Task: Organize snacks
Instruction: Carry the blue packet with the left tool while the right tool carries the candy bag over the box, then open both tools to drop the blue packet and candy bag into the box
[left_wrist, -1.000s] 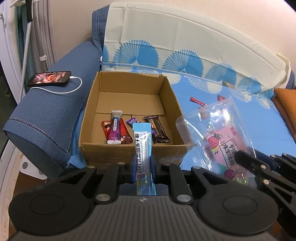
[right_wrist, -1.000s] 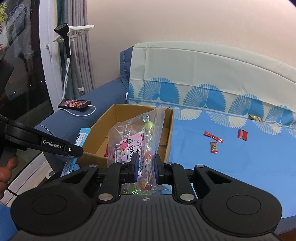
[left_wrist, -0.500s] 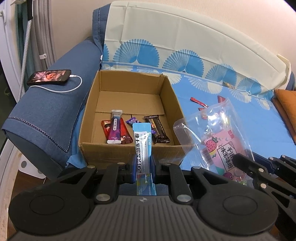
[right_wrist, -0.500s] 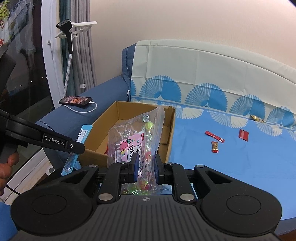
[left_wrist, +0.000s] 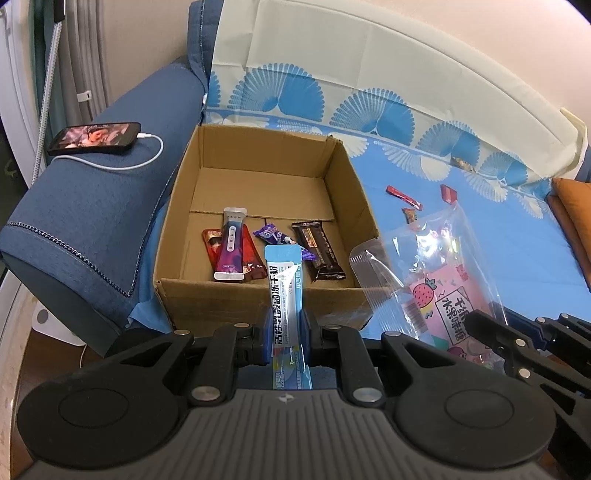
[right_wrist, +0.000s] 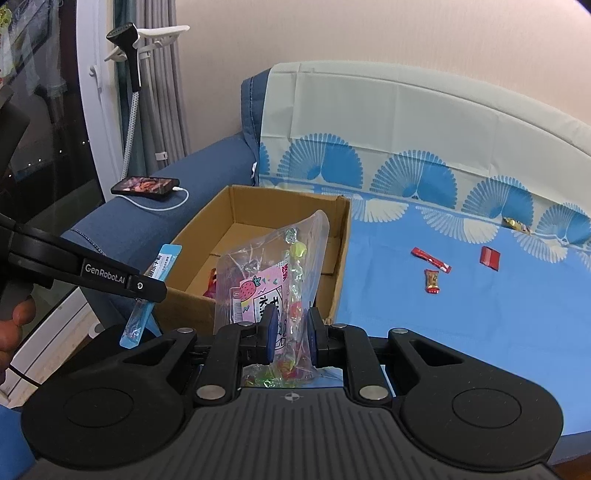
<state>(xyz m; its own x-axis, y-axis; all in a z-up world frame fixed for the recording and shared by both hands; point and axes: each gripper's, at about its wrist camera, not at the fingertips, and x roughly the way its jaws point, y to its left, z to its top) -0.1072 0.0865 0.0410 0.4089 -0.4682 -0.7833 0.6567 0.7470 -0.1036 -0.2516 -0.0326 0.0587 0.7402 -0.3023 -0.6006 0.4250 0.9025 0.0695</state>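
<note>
Sofa carries the cardboard box, near which the right hand-held gripper clamps a candy bag and the left hand-held gripper pinches a blue sachet, both apparently awaiting lowering over the rim and release.

Upright blue sachet, clear candy bag

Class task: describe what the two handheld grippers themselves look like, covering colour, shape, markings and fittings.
Both the left gripper and the right gripper are matte black, with ribbed bodies, round side discs, silver pivot screws and blue finger pads. In the right wrist view, the left one's finger carries white "GenRobot.AI" lettering.
</note>
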